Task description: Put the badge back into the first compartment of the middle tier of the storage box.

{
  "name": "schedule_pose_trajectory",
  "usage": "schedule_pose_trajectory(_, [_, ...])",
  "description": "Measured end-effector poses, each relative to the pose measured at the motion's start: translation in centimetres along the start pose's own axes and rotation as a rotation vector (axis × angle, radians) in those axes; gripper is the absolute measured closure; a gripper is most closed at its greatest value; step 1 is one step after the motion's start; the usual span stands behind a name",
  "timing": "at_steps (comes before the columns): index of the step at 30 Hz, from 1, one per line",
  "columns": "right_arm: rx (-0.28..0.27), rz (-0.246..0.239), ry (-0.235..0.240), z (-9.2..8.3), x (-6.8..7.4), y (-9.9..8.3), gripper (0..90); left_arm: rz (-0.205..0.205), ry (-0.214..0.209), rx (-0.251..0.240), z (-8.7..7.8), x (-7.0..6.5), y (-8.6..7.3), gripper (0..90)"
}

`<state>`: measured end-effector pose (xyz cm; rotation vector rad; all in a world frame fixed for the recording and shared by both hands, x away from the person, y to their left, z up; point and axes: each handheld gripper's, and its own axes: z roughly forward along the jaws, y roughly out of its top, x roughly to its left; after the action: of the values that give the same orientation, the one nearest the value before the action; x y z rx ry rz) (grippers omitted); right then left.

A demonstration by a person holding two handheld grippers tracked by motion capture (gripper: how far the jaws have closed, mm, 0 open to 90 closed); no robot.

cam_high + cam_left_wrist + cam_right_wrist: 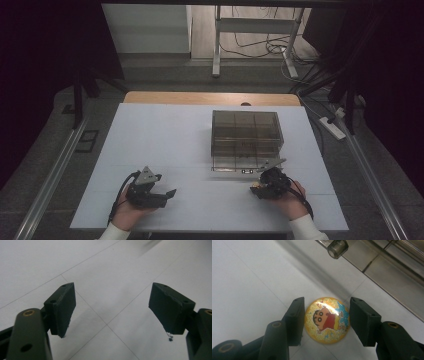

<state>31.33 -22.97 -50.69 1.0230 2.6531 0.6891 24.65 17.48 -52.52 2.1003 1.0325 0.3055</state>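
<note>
A white bench (165, 150) carries a clear compartment box (246, 132) towards its far right and a round cartoon badge (327, 320) just before it.

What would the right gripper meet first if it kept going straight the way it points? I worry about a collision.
Probably the clear drawer box and its knob, past the cartoon badge lying between the right gripper jaws; depth unclear.

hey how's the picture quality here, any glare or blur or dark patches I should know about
High view: dim, with black corners, and the smoky clear box shows little detail. Right gripper view: a bright glare spot on the glittery cartoon badge, and the box's knob at the top is soft. Left gripper view: the white table is evenly lit, the far top edge blurred, and the left gripper is sharp.
</note>
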Motion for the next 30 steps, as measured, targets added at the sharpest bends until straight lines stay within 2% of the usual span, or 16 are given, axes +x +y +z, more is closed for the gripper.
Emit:
schedule_pose_trajectory(10, [-0.020, 0.000, 0.029, -0.3, -0.2, -0.3, 47.7, 0.002, 0.003, -0.003, -0.1, 0.1, 0.0, 22.6])
schedule_pose_trajectory(30, [-0.130, 0.002, 0.052, -2.7, -0.4, -0.6, 47.7, 0.009, 0.004, 0.001, -0.1, 0.1, 0.0, 22.6])
